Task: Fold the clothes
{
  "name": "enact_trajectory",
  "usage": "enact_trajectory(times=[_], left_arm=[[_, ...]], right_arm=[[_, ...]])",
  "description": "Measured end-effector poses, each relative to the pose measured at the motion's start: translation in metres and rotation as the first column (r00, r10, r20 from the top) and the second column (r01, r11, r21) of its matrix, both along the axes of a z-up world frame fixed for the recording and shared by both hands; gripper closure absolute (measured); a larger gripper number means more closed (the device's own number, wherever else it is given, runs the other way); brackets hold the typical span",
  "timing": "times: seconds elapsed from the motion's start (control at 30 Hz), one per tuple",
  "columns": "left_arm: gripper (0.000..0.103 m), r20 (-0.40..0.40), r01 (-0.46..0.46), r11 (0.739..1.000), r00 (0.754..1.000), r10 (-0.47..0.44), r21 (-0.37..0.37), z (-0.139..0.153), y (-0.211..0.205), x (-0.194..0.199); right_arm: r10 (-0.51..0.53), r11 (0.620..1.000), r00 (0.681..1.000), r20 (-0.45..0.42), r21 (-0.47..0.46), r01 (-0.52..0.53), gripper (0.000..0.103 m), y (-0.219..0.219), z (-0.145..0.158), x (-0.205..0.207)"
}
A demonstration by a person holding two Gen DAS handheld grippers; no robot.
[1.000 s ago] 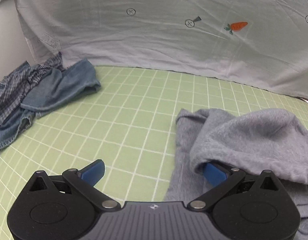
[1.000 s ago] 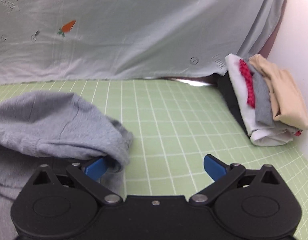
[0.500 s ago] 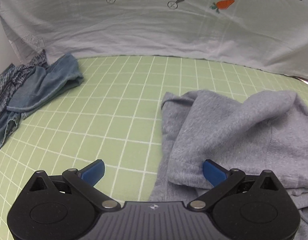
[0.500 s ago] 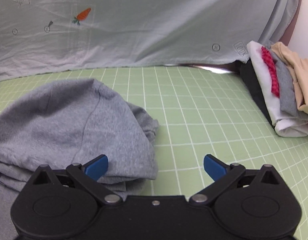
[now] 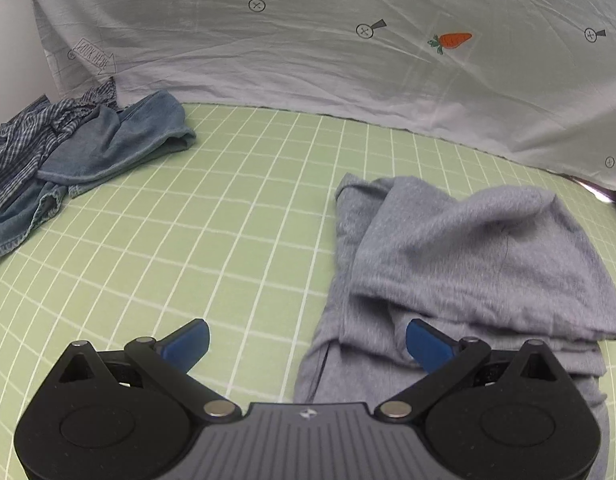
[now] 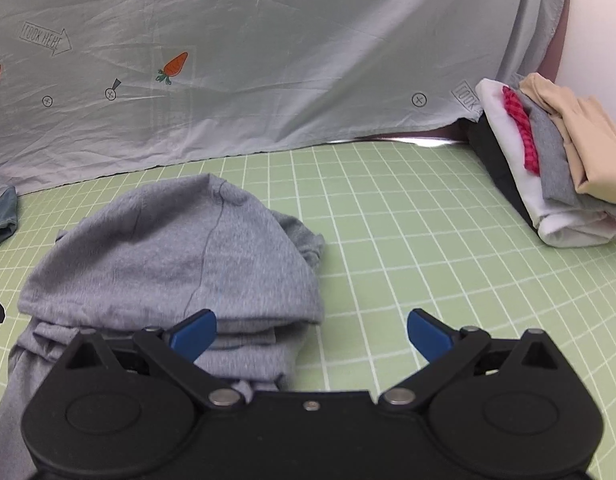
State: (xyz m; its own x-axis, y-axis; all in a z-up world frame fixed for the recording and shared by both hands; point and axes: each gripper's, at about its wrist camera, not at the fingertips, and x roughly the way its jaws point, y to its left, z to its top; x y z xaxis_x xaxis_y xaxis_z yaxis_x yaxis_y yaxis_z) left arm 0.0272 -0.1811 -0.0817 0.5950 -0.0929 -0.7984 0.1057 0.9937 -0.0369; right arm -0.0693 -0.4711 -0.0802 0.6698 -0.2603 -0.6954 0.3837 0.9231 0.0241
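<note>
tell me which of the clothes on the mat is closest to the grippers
The grey garment, lying right at both open grippers' fingertips. The blue denim piece sits crumpled at the far left, and the folded stack at the far right.

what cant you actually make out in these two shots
- Near end of the grey garment: hidden behind the left claw body in the left view, and behind the right claw body in the right view.
- Blue clothes pile: cut off by the left edge, left view.
- Folded stack: far side cut off by the right edge, right view.
</note>
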Motion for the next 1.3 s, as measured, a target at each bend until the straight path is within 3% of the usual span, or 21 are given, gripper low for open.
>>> enact_trajectory(times=[0.27, 0.6, 0.83, 1.07, 1.13, 1.23, 1.27, 1.3], left_arm=[[0.000, -0.122, 0.007, 1.000, 0.993, -0.007, 0.000, -0.023, 0.020, -0.053], [0.001, -0.248, 0.011, 1.000, 0.969, -0.015, -0.016, -0.048, 0.036, -0.100], [0.003, -0.282, 0.038, 0.997, 0.958, -0.055, -0.066, -0.050, 0.044, -0.117], [0.008, -0.286, 0.153, 0.986, 0.944, -0.167, -0.070, -0.048, 0.039, -0.134], [0.011, -0.286, 0.182, 0.981, 0.938, -0.195, -0.073, -0.045, 0.038, -0.136], [0.023, -0.277, 0.238, 0.969, 0.928, -0.249, -0.071, -0.042, 0.034, -0.139], [0.029, -0.271, 0.254, 0.965, 0.926, -0.263, -0.068, -0.041, 0.033, -0.141], [0.035, -0.265, 0.267, 0.962, 0.925, -0.274, -0.063, -0.040, 0.032, -0.142]], right_arm=[[-0.015, 0.997, 0.997, -0.078, 0.078, 0.021, 0.004, 0.013, -0.016, -0.051], [0.066, 0.990, 0.978, -0.198, 0.133, -0.040, 0.006, 0.040, -0.042, -0.096], [0.089, 0.985, 0.968, -0.237, 0.168, -0.049, 0.007, 0.047, -0.051, -0.116], [0.095, 0.976, 0.963, -0.252, 0.213, -0.041, 0.007, 0.053, -0.056, -0.129], [0.095, 0.976, 0.963, -0.252, 0.216, -0.040, 0.007, 0.055, -0.056, -0.131], [0.102, 0.973, 0.963, -0.251, 0.226, -0.044, 0.007, 0.059, -0.056, -0.132], [0.108, 0.972, 0.963, -0.247, 0.231, -0.050, 0.010, 0.059, -0.055, -0.133], [0.118, 0.970, 0.964, -0.239, 0.235, -0.060, 0.019, 0.060, -0.054, -0.133]])
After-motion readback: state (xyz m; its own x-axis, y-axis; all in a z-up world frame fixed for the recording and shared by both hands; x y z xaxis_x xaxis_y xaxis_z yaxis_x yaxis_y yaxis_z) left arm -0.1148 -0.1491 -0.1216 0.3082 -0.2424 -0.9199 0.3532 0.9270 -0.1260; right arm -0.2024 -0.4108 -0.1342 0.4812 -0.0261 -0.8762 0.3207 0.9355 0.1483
